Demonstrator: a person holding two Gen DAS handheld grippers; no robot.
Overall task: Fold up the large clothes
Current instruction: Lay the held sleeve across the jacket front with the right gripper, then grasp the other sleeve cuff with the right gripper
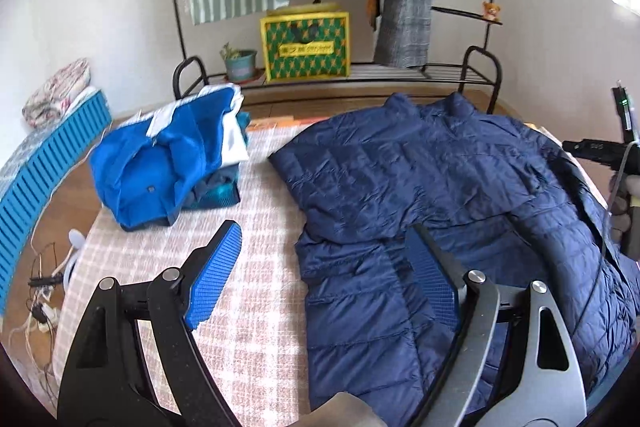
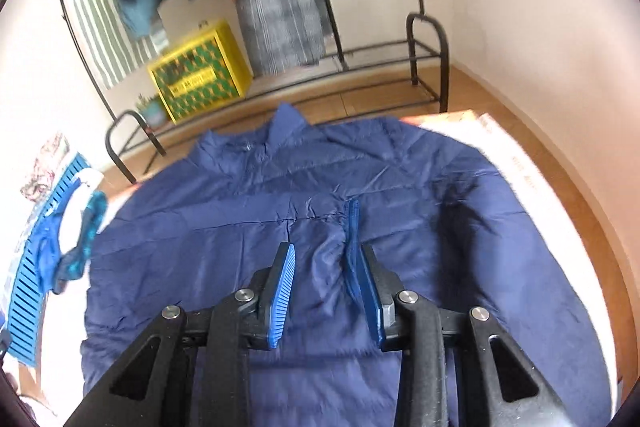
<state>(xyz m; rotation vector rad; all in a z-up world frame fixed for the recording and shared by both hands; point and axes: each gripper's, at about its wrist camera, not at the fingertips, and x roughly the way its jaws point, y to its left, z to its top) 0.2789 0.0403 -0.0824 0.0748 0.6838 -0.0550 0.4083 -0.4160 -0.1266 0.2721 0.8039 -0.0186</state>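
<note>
Here, a navy puffer jacket (image 1: 420, 179) lies spread flat on a table covered with a pink-and-white checked cloth (image 1: 248, 267), its collar pointing toward the far wall and a sleeve folded across its body. The jacket fills the right half of the table in the left wrist view and nearly the whole lower part of the right wrist view.

The left gripper (image 1: 324, 263) hangs above the jacket's near left edge with its blue pads spread wide — nothing sits between them; one pad is over the checked cloth, the other over the jacket. The right gripper (image 2: 320, 291) hovers over the middle of the jacket, its jaws partly apart. A small raised pucker of navy fabric stands between the pads, close to the right-hand one, but the pads are not squeezing it; whether that pad touches the fabric I cannot tell.

On the table's far left sits a pile of folded clothes (image 1: 168, 163), bright blue on top. Behind the table stands a black metal rack (image 1: 476, 75) with hanging garments, a yellow-and-green box (image 1: 306, 47) and a small potted plant (image 1: 239, 63) — a blue slatted crate (image 1: 48, 183) is off to the left.
</note>
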